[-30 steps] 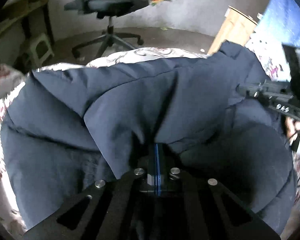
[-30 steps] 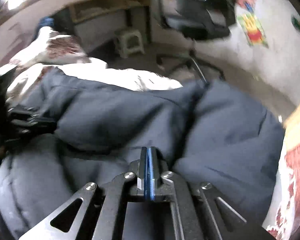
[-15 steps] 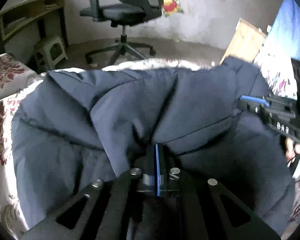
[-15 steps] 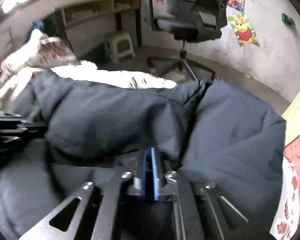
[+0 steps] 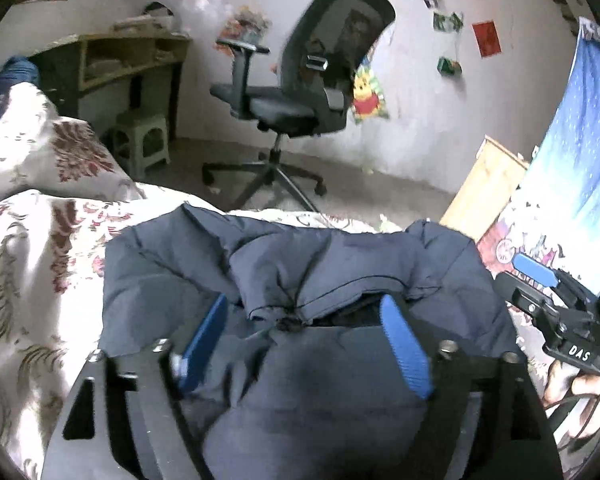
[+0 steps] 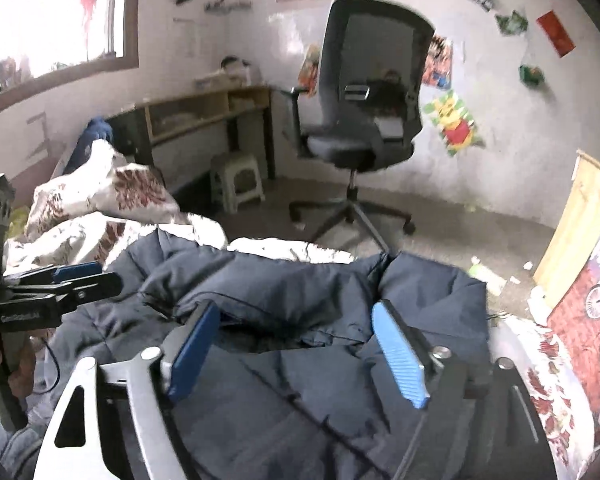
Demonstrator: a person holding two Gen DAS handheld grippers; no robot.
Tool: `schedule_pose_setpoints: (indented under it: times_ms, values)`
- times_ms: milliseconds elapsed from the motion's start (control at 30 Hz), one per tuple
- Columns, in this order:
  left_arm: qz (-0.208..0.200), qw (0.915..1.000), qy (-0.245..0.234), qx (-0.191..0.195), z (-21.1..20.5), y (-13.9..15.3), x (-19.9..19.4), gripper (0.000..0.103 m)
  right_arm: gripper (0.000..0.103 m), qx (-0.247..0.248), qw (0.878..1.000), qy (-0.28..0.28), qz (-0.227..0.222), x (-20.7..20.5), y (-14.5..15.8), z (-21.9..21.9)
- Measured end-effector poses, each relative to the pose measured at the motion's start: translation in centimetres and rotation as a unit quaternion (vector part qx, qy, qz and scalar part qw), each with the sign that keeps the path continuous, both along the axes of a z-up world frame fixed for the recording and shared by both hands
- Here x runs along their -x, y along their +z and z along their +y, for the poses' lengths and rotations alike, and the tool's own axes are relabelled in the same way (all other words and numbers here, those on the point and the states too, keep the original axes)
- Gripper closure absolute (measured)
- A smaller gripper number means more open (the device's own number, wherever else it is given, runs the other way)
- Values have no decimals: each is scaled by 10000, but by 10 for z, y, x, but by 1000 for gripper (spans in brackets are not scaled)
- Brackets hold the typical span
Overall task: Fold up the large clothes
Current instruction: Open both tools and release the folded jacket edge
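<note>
A dark navy padded jacket (image 5: 340, 276) lies folded over on itself on a bed with a floral sheet (image 5: 32, 264). My left gripper (image 5: 304, 340) hovers over the jacket's near fold. Its jaws are opening and the blue pads (image 5: 404, 352) stand wide apart, off the cloth. In the right wrist view the same jacket (image 6: 420, 300) spreads below my right gripper (image 6: 296, 344). Those jaws are opening too, and no fabric is pinched between the pads (image 6: 396, 352). Each gripper shows at the edge of the other's view: the right gripper (image 5: 540, 284) and the left gripper (image 6: 60, 284).
Past the bed's far edge an office chair (image 5: 300, 92) stands on the floor, with a small stool (image 5: 144, 140) and a wooden desk (image 5: 120, 60) to its left. A floral pillow (image 6: 112, 188) lies at the left. A wooden board (image 5: 484, 188) and patterned cloth (image 5: 572, 152) stand at the right.
Both grippers were shut on jacket folds; now both have let go and their jaws stand wide. Both have lifted and pulled back, so more of the room shows.
</note>
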State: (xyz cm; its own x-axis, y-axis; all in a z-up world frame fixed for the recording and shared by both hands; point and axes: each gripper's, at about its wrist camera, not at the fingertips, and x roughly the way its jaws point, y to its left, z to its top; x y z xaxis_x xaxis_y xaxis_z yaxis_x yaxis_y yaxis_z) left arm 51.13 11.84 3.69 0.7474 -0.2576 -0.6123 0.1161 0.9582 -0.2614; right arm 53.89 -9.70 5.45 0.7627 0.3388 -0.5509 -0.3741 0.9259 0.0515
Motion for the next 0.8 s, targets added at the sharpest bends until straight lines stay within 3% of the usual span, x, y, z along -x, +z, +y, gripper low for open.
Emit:
schedule_pose_setpoints:
  times_ms: [233,333,600,800]
  values:
    - [-197,9995,198,-116,1,35,38,8,1,-250,9992,-260,-184,41,19,-11]
    - [-366,9991,193,-114,-1,49,56,1,0,-346,9985,-327,-266,62,29,-17]
    - [-630,9968,130,-482,-17,77,115,1,0,-473,9978,-228,-416,117,53,-22]
    - [-608,9963,258,-547,-22,90,165,1,0,-670,9965,-170,-472,159,64,-35]
